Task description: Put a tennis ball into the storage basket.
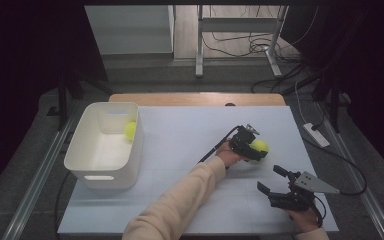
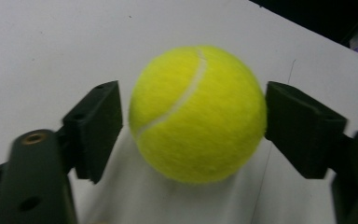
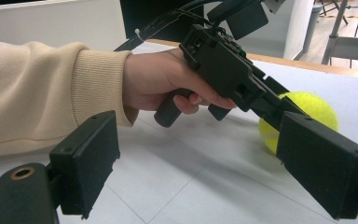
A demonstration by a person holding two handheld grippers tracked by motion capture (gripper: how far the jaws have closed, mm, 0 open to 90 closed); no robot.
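a: high view, middle right of the frame: the left gripper [image 1: 254,148] reaches across the pale table [image 1: 190,150] and straddles a yellow tennis ball [image 1: 261,146]. a second tennis ball [image 1: 130,130] already lies in the white bin [image 1: 100,175] at the left, so the grip looks meant for carrying this one over there.

b: are the tongs closed on it?

a: left gripper view puts the ball [image 2: 198,114] at centre frame, resting on the table. the right pad [image 2: 303,126] touches its side; the left pad [image 2: 95,128] stands just off it with a thin sliver of table showing between. so the ball is bracketed, not yet clamped.

b: and the other gripper?

a: the right gripper [image 1: 272,179] waits at lower right, tongs well apart and holding nothing. right gripper view looks between them [image 3: 205,168] at the person's hand [image 3: 168,84] on the left gripper's handle.

b: anything hard to see?

a: there, the ball [image 3: 307,112] is half hidden behind the black tongs, and the bin's near wall hides part of its floor.
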